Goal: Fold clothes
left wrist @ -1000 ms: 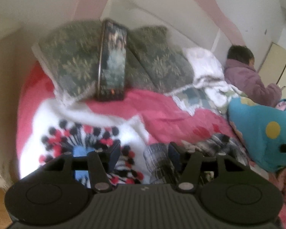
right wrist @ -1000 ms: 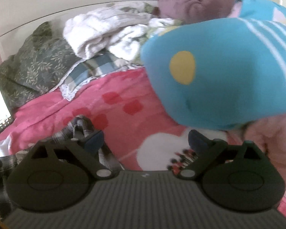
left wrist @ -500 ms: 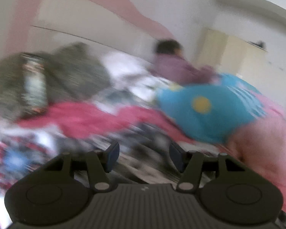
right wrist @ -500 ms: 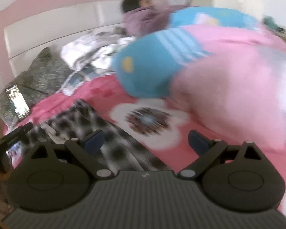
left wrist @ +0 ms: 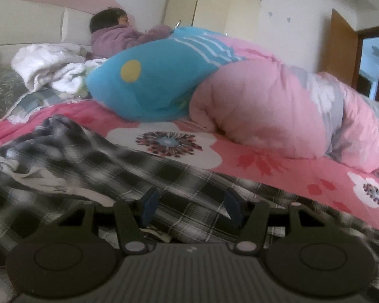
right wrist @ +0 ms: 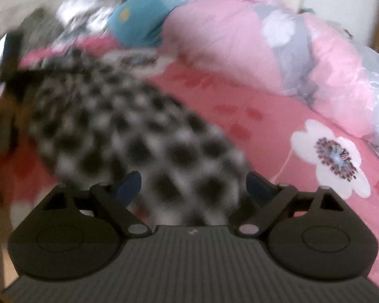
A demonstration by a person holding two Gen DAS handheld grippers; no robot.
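A black-and-white plaid garment [left wrist: 101, 156] lies crumpled across the pink flowered bedsheet [left wrist: 265, 161]. My left gripper [left wrist: 190, 202] hovers low over it, jaws about half apart, with plaid cloth showing beneath the gap and neither pad pressing on it. In the blurred right wrist view the same plaid garment [right wrist: 118, 116] runs from the upper left down between the fingers of my right gripper [right wrist: 193, 180]. Its jaws stand wide and are closing, and the pads are clear of the cloth.
A blue cushion with a yellow dot [left wrist: 151, 85] and a rolled pink quilt [left wrist: 265, 106] lie along the far side of the bed. A person in a purple top [left wrist: 118, 35] lies by the headboard next to a white blanket [left wrist: 45, 63]. A wooden door [left wrist: 341, 48] stands at the right.
Both views have swung right, away from the pillows and phone toward the quilt. The plaid garment now fills the space under both grippers. The right jaws have narrowed a little.
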